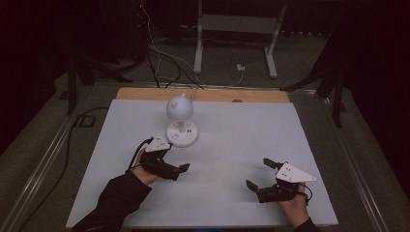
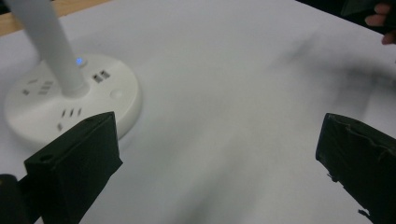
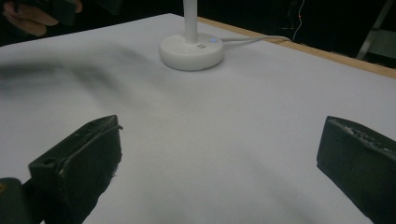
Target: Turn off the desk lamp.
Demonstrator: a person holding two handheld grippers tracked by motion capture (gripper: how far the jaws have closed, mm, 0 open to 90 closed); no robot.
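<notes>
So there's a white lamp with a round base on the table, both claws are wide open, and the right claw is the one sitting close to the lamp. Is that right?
Nearly. The white lamp with its round base is there and both claws are open, but the left claw sits close to it. The right claw is farther off. The high view shows this.

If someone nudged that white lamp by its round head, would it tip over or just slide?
The lamp would probably tip rather than slide: its bulbous head sits high on a thin stem. The wide, flat base likely resists small nudges. Its smooth plastic may slip, and the trailing cord could tug back.
</notes>
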